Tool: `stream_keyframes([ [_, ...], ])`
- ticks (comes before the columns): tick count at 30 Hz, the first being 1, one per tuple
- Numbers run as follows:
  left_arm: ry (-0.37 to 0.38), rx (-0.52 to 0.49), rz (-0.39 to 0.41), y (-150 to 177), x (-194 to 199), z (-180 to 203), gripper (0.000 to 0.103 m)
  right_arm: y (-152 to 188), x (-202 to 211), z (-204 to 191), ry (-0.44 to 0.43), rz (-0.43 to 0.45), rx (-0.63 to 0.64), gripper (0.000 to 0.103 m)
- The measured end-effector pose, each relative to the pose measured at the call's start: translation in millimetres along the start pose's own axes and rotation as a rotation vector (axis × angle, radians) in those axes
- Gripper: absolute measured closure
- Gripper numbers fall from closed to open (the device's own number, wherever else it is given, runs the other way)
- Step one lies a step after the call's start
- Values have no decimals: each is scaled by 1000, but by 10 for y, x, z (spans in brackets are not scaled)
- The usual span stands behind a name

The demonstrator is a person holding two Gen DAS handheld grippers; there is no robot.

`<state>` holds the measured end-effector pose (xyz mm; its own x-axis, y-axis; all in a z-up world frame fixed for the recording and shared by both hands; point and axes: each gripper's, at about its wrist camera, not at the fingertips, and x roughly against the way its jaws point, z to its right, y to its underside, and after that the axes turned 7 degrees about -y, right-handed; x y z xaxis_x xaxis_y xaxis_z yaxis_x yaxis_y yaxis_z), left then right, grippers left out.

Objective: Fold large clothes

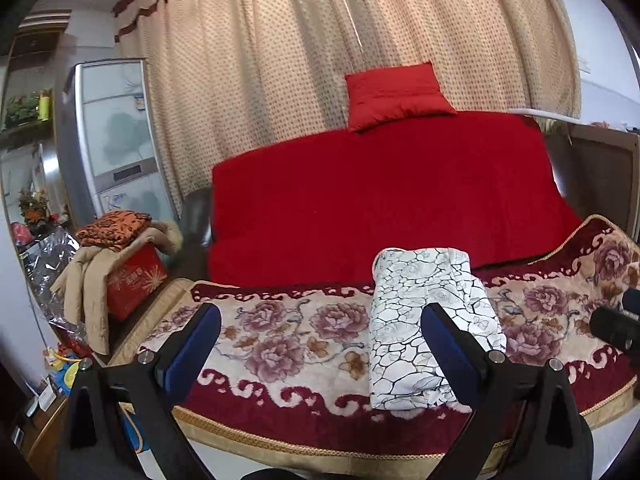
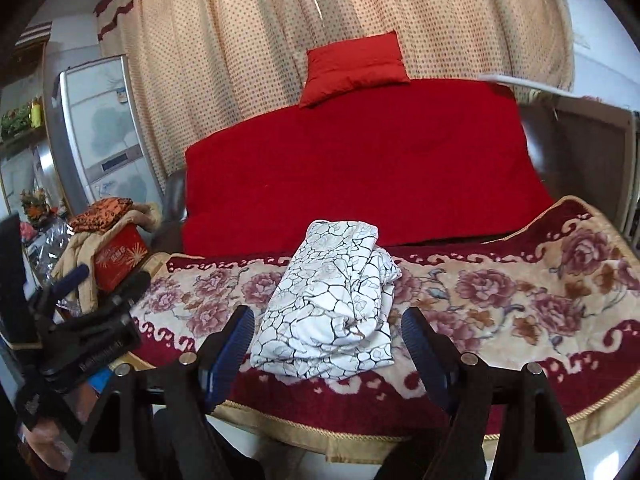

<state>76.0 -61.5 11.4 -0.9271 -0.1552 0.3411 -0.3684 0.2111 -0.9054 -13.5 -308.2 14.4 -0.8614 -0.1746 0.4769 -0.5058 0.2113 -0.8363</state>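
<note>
Because the white crackle-patterned garment [image 2: 328, 304] already lies as a compact, layered bundle on the floral blanket [image 2: 500, 304], near that blanket's front edge and roughly midway along it, the folding looks essentially finished, or at most one tidy-up short. The bundle rests flat, its long side running away from the front edge toward the red cover [image 2: 360, 168] draped over the sofa back, and its near end shows several stacked folds, a little loose at the right-hand corner. Both tools are held off the cloth, which suits a pause to check the result: the right gripper [image 2: 326, 344] hovers in front of the bundle with its jaws spread wide and nothing between them, the garment framed in the gap but not touched. The left gripper [image 1: 320, 344] sits toward the blanket's left side, jaws likewise released and empty, with its right finger in line with the bundle's edge in its own view; whether it brushes the fabric cannot be told. In the right wrist view that left tool appears low at the left, clear of the bundle. A red cushion [image 2: 356, 64] perches on the sofa back against the curtain [image 2: 248, 60], well apart from the work.
</note>
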Motion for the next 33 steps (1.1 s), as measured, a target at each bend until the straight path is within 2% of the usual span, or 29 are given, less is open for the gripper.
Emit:
stream_keyframes([
  [5,-38,15,9,29,153,-129,3,75,167,-175,-2,0,3,24],
  [13,-52,16,4,98,267,-264,3,157,256,-390,-8,-5,15,24],
  [19,-44,18,-6,134,281,-326,3,204,194,-464,-7,-30,-13,23],
  [33,-42,23,13,126,374,-369,3,185,231,-576,16,-15,3,23],
])
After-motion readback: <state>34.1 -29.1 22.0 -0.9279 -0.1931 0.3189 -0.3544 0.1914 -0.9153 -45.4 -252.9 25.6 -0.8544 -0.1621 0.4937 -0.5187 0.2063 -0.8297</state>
